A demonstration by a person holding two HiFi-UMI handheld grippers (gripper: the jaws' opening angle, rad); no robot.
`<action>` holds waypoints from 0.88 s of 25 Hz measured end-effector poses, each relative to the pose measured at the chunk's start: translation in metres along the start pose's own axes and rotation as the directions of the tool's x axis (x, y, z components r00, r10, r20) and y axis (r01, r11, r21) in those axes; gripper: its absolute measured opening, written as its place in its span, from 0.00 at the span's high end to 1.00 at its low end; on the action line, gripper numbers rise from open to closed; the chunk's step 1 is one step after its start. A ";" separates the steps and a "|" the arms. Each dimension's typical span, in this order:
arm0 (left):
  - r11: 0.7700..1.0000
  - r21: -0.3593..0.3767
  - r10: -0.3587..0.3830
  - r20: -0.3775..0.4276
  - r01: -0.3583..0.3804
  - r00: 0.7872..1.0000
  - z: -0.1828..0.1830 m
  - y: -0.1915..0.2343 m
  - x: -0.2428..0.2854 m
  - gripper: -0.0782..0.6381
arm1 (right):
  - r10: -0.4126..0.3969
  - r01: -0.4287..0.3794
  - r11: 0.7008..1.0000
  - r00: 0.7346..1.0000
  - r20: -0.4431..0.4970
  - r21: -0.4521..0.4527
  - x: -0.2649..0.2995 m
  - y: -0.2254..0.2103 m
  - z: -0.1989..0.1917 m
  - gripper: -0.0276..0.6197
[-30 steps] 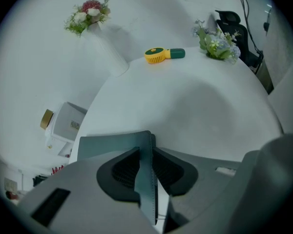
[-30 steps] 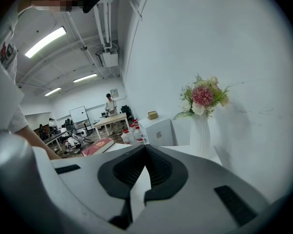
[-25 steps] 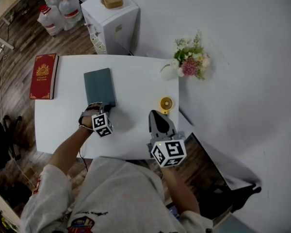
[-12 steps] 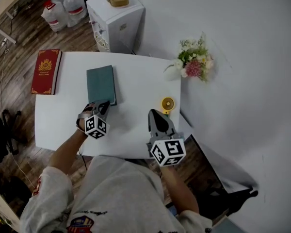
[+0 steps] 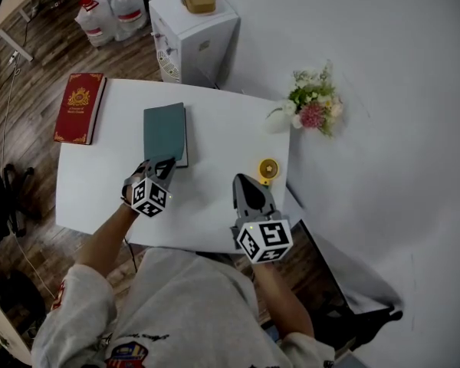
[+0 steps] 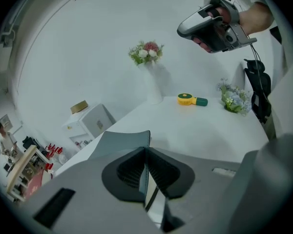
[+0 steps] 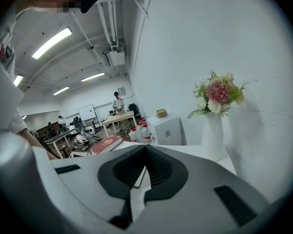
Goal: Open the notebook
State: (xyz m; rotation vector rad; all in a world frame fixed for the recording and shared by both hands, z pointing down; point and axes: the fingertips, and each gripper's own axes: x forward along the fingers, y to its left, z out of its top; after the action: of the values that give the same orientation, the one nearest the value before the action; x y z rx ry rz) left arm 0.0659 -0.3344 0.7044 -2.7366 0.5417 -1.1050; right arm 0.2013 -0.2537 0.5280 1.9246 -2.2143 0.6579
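A teal notebook [image 5: 165,131] lies on the white table [image 5: 100,194], left of the middle. My left gripper [image 5: 162,165] is at the notebook's near edge, shut on the cover. In the left gripper view the cover [image 6: 122,143] curves upward out of the closed jaws of the left gripper [image 6: 145,150]. My right gripper [image 5: 244,181] hovers over the table's near right part, apart from the notebook. In its own view the right gripper [image 7: 145,147] is shut with nothing held.
A red book [image 5: 80,107] lies on the table's far left edge. A yellow tape measure [image 5: 268,168] sits near the right edge, beside a vase of flowers [image 5: 314,102]. Behind the table stand a white cabinet [image 5: 195,33] and water bottles [image 5: 111,6].
My left gripper has rolled and lifted a little at the notebook's near edge, taking the cover's edge up with it. The right gripper has stayed where it was.
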 end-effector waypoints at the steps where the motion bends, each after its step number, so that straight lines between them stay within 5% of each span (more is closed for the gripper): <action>1: 1.000 -0.010 0.006 0.005 -0.005 1.000 0.000 0.001 -0.001 0.86 | 0.003 -0.003 1.000 1.000 0.000 -0.001 0.000 0.001 -0.001 0.96; 10: 0.978 -0.156 0.154 0.119 -0.135 0.981 0.010 0.022 -0.028 0.86 | 0.028 -0.028 1.000 1.000 0.001 -0.013 0.002 0.007 -0.005 0.96; 22: 0.880 -0.404 0.324 0.121 -0.251 0.938 -0.003 0.043 -0.066 0.87 | 0.082 -0.083 0.996 0.996 -0.019 -0.046 0.015 0.032 -0.004 0.96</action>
State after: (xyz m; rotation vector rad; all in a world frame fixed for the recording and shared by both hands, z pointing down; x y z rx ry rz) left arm 0.0087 -0.3488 0.6530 -2.8942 1.2054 -0.7221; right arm 0.1666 -0.2628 0.5297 1.8073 -2.2879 0.6260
